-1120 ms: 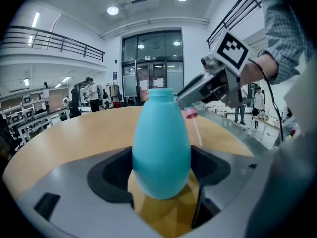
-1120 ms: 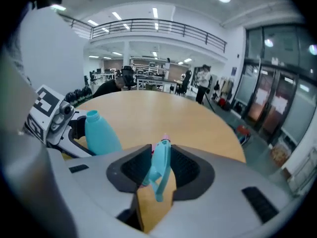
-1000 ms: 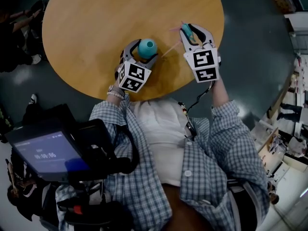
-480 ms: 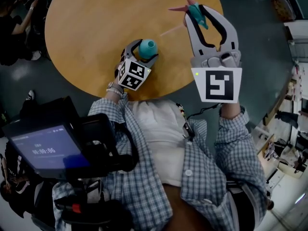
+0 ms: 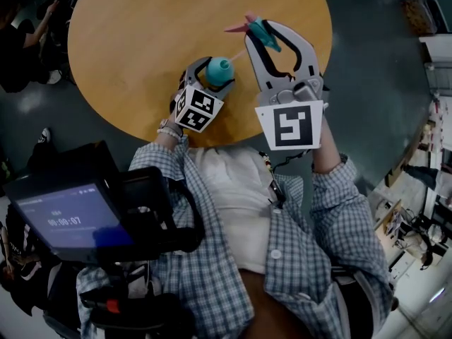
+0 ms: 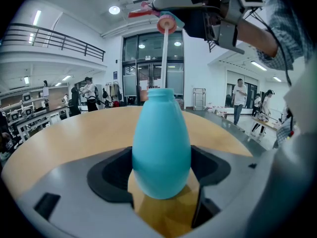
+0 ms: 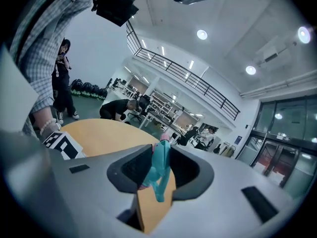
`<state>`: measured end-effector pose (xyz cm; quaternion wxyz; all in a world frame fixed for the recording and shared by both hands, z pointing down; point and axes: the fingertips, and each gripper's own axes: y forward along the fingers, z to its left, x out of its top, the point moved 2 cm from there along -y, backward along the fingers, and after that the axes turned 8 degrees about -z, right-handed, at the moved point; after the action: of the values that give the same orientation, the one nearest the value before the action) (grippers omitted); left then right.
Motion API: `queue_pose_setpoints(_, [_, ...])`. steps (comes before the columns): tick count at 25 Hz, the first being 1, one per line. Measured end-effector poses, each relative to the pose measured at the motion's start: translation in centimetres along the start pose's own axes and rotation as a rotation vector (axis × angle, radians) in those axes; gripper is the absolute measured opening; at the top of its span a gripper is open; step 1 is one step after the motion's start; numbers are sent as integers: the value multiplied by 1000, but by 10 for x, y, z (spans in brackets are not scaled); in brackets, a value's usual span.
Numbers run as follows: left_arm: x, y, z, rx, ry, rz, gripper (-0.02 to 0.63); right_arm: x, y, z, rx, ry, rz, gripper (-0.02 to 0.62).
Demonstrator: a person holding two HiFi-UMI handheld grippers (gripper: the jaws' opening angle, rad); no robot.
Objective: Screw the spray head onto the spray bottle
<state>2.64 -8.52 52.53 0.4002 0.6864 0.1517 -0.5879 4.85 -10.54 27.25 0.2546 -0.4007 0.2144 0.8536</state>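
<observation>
A teal spray bottle (image 5: pixel 219 70) stands upright on the round wooden table (image 5: pixel 141 41), near its front edge. My left gripper (image 5: pixel 209 75) is shut on the bottle (image 6: pixel 161 143), its jaws pressing both sides of the belly. My right gripper (image 5: pixel 267 35) is raised above the table, just right of the bottle, and is shut on the teal-and-pink spray head (image 5: pixel 258 30). The spray head (image 7: pixel 158 170) hangs between the jaws. In the left gripper view the spray head (image 6: pixel 166 21) sits above the bottle's open neck, and its thin dip tube (image 6: pixel 164 58) points down toward the neck.
A person's checked shirt and a dark rig with a lit screen (image 5: pixel 63 221) fill the lower head view. Beyond the table edge lies dark floor, with other people (image 5: pixel 21 34) at the left. The far half of the tabletop holds nothing.
My right gripper has lifted the spray head off the table and carried it left, over toward the bottle. The left gripper and bottle have stayed put.
</observation>
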Motion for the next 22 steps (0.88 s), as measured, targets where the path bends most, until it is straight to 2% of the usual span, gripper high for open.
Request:
queue_pose_setpoints(12, [2, 0, -3, 2, 7, -5, 376, -53, 26, 88, 87, -132, 10, 109])
queue_pose_setpoints(18, [2, -1, -4, 5, 2, -6, 376, -57, 26, 98, 52, -165, -11, 109])
queue_pose_setpoints(22, [1, -2, -3, 6, -4, -8, 377, -57, 21, 101, 33, -141, -17, 109])
